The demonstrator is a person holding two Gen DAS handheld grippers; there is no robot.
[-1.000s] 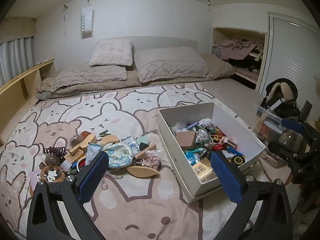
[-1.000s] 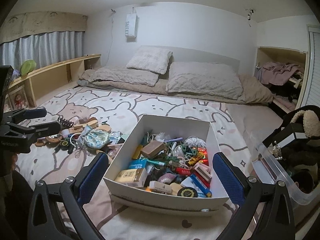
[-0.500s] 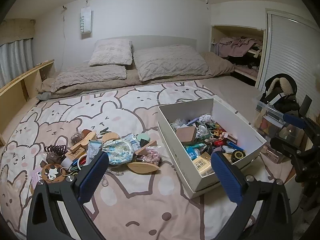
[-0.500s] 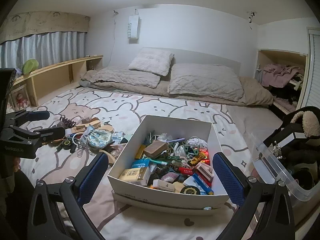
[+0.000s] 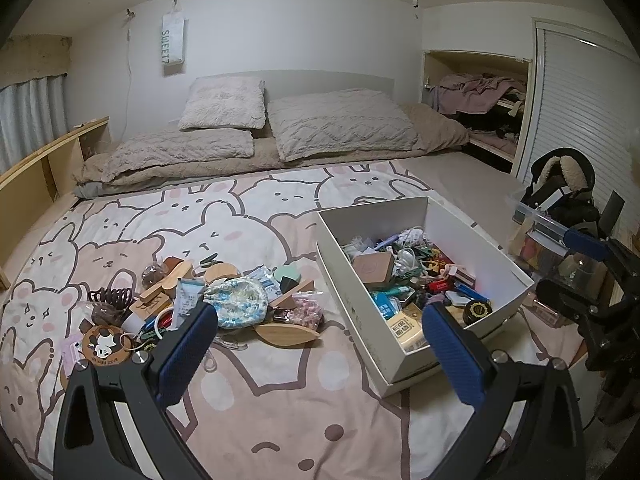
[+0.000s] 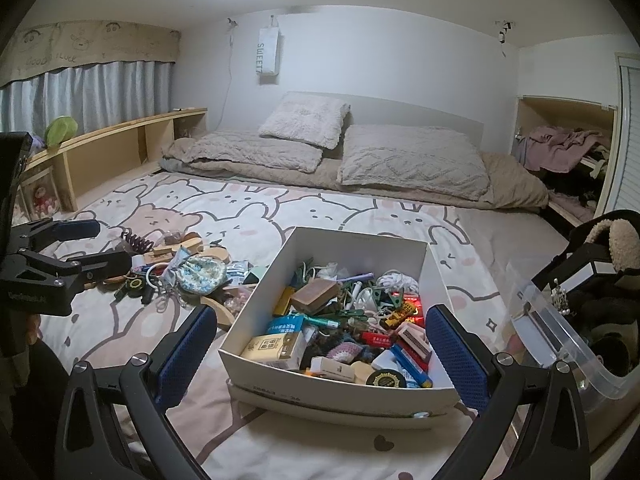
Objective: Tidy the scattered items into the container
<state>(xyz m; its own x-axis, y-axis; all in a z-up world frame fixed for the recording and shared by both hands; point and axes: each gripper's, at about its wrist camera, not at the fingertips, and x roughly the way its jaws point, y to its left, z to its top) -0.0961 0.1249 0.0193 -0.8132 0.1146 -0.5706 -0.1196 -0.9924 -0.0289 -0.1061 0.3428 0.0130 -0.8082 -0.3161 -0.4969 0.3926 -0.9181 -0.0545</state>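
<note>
Your left gripper (image 5: pixel 320 354) hangs above the bedspread (image 5: pixel 288 412) with its blue pads spread wide and nothing between them. Your right gripper (image 6: pixel 320 354) is likewise wide apart and empty, held over the near wall of the white box (image 6: pixel 340 380), which already carries a deep jumble of small goods.

What is left to tidy is the scattered pile (image 5: pixel 188 300) on the bedspread. From the left gripper it lies at about 11 o'clock, close ahead; the box sits at about 1 o'clock, just beside the pile's right end. From the right gripper the same pile is out at 10 o'clock, beyond the box's left wall, so the left is plainly the nearer tool for the next pick.

Nearest the left pads are the floral pouch (image 5: pixel 238 300) and the flat wooden leaf-shaped piece (image 5: pixel 288 334). That wooden piece lies with its long axis running roughly 9 to 3 o'clock across your view, so your jaws, which also close along 9 to 3, would meet its ends; I judge you would need to turn the wrist to pinch across its narrow width. The pouch is soft and rounded and looks the easier grab. Further left sit a dark claw clip (image 5: pixel 110 296) and a round panda tag (image 5: pixel 105 346).
</note>
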